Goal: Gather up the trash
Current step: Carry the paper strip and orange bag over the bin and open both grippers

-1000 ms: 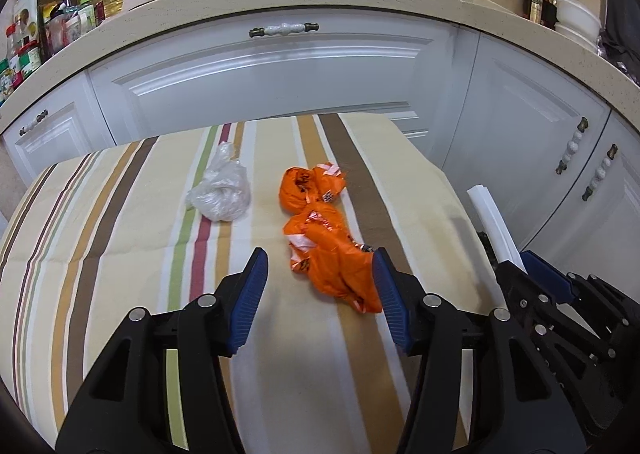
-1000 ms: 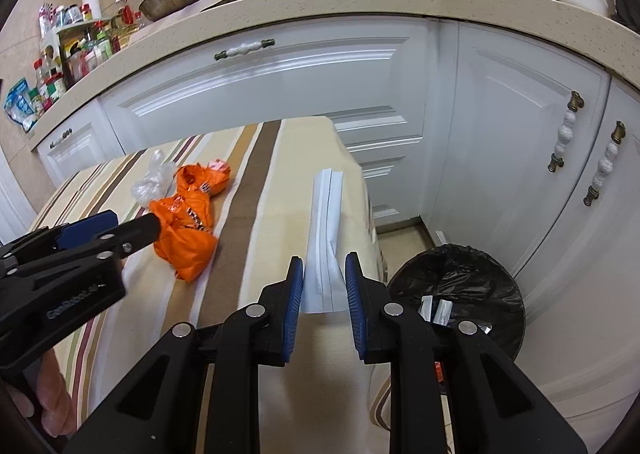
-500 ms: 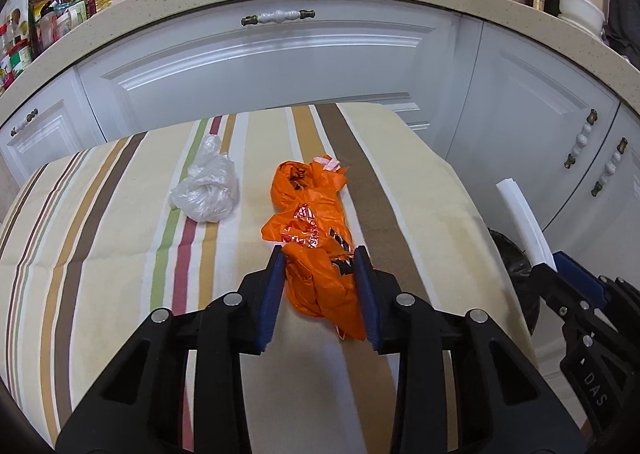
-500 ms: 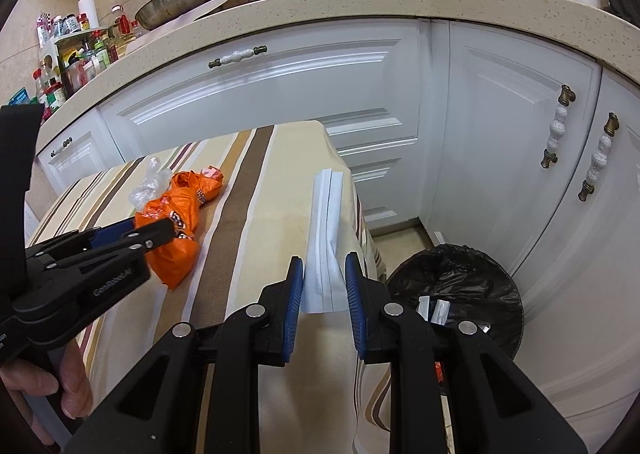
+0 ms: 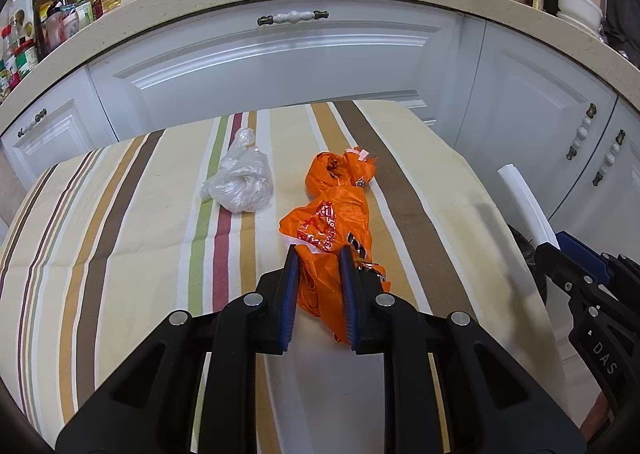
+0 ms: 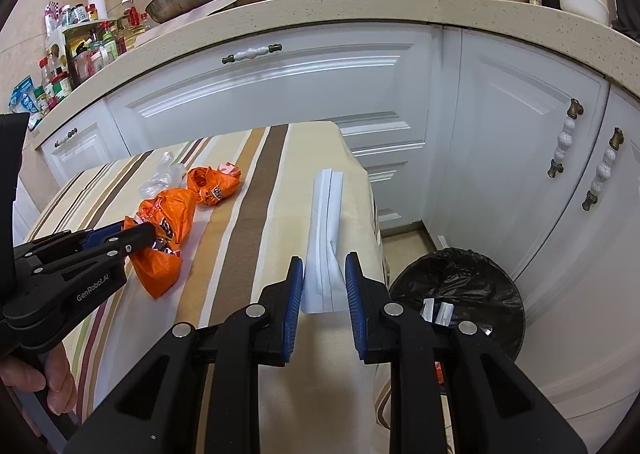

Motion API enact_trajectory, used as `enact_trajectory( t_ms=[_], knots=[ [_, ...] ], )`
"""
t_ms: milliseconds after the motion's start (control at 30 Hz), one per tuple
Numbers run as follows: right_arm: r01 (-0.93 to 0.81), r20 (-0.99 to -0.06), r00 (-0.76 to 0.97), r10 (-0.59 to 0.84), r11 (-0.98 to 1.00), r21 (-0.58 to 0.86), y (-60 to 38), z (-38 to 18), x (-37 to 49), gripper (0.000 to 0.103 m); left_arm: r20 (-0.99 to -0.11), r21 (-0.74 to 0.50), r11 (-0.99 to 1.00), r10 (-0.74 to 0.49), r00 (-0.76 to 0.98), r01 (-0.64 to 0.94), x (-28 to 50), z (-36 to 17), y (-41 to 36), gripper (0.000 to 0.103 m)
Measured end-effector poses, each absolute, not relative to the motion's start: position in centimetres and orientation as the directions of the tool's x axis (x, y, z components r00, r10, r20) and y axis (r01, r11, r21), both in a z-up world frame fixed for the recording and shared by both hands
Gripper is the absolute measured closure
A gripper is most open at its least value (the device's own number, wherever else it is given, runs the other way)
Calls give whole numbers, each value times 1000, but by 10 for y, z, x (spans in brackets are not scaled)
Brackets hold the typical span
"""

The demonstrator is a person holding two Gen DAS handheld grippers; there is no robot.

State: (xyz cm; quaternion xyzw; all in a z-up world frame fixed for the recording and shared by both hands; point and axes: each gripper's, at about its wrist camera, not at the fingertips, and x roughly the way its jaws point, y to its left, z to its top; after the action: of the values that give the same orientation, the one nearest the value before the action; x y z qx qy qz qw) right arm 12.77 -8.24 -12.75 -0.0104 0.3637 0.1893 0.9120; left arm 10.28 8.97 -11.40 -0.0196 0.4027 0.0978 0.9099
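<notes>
A crumpled orange plastic bag (image 5: 332, 222) lies on the striped tablecloth (image 5: 120, 214). My left gripper (image 5: 319, 254) is shut on its near end; it also shows in the right wrist view (image 6: 132, 236), with the orange bag (image 6: 168, 218) in it. A clear crumpled plastic bag (image 5: 240, 182) lies to the left of the orange one. My right gripper (image 6: 325, 262) is shut on a folded white paper (image 6: 326, 222) held above the table's right edge; the paper shows in the left wrist view (image 5: 524, 202) too.
A black-lined trash bin (image 6: 460, 302) with some scraps inside stands on the floor right of the table. White cabinets (image 5: 280, 62) and a counter with a pan (image 6: 192, 2) and bottles stand behind the table.
My left gripper moved forward over the orange bag and closed on its near end. My right gripper kept its hold on the white paper, hardly moving.
</notes>
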Motion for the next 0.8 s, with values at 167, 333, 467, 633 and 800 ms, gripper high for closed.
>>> enact_trajectory(
  t_ms=[167,333,467,633,800],
  knots=[
    [-352,-663,670,334,929,113,-80,-125,124,80,-735,54,979,172,656,-197,98,-112,93,84],
    [-351,-656,678,331,930,105,-78,-121,119,80,-732,72,977,190,654,-202,92,-111,95,84],
    [-347,-651,688,321,933,94,-79,-119,115,80,-724,89,975,203,659,-202,86,-108,93,84],
    [-334,-642,702,308,939,85,-85,-115,109,80,-706,113,975,213,676,-190,81,-100,84,84],
    [-310,-634,719,284,948,73,-99,-111,105,80,-695,120,980,197,692,-160,79,-91,69,84]
  ],
)
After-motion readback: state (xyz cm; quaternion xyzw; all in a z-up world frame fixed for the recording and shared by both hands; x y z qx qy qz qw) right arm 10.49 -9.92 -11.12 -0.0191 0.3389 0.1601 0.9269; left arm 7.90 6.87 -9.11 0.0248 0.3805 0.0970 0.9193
